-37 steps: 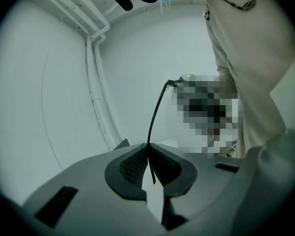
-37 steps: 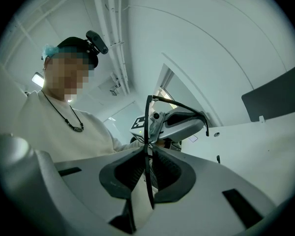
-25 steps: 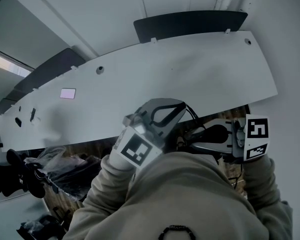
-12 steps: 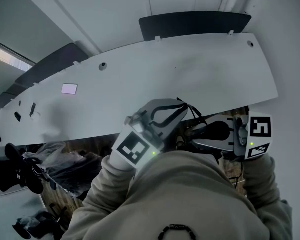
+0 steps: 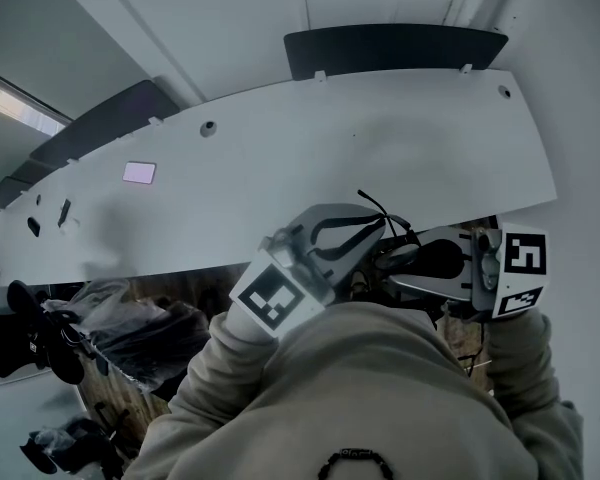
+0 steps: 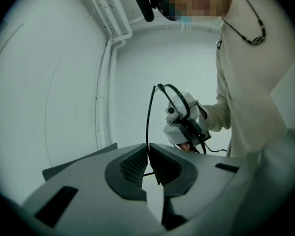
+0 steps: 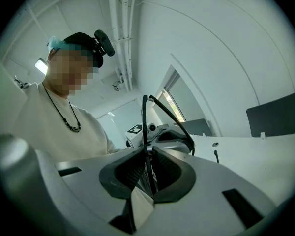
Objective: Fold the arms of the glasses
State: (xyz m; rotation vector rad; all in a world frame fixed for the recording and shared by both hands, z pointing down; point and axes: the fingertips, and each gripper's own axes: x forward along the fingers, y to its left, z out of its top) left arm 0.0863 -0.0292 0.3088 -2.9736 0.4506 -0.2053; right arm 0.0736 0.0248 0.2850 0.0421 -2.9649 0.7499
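Head view: glasses [image 5: 378, 211] largely hidden behind left gripper [image 5: 355, 230] and right gripper [image 5: 405, 261]; each gripper is clamped on the thin black frame.

Left gripper [image 6: 148, 155] jaws pinched on the thin black temple arm of the glasses [image 6: 149, 113]; arm runs straight up out of the pads. Lens rim curves ahead-right of the claw to the right gripper [image 6: 188, 128]. Person's cream sweater [image 6: 246, 92] far right.

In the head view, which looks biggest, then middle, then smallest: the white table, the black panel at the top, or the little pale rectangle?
1. white table
2. black panel
3. pale rectangle on the table
No close calls.
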